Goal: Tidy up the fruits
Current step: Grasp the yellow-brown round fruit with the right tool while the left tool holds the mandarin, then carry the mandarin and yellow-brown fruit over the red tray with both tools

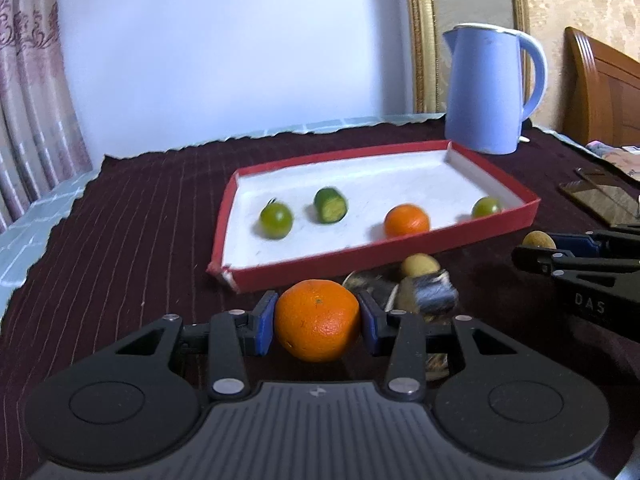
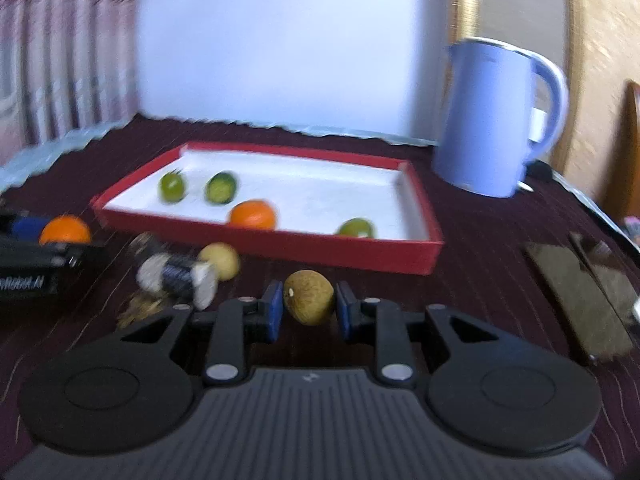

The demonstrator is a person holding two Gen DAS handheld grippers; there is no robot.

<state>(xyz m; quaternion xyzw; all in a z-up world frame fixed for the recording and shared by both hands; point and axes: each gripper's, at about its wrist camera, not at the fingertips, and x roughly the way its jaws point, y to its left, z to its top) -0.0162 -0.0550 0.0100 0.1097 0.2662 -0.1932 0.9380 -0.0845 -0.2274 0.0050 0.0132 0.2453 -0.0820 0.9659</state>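
My left gripper point(image 1: 317, 322) is shut on an orange point(image 1: 316, 312), held just above the dark cloth in front of the red tray point(image 1: 360, 256). My right gripper point(image 2: 309, 308) is shut on a small brown round fruit point(image 2: 308, 296), also near the tray's point(image 2: 280, 242) front wall. On the tray's white floor lie three green fruits point(image 1: 276, 220) and a second orange point(image 1: 407, 220). A pale yellow fruit point(image 1: 419, 265) rests on the cloth between the two grippers. In the left wrist view the right gripper point(image 1: 538, 242) enters from the right edge.
A blue kettle point(image 1: 488, 88) stands behind the tray's right corner. A black-and-white cylinder point(image 2: 176, 276) lies beside the yellow fruit point(image 2: 220, 260) on some brown scraps. Flat dark slabs point(image 2: 580, 292) lie on the cloth at the right. A curtain hangs at the left.
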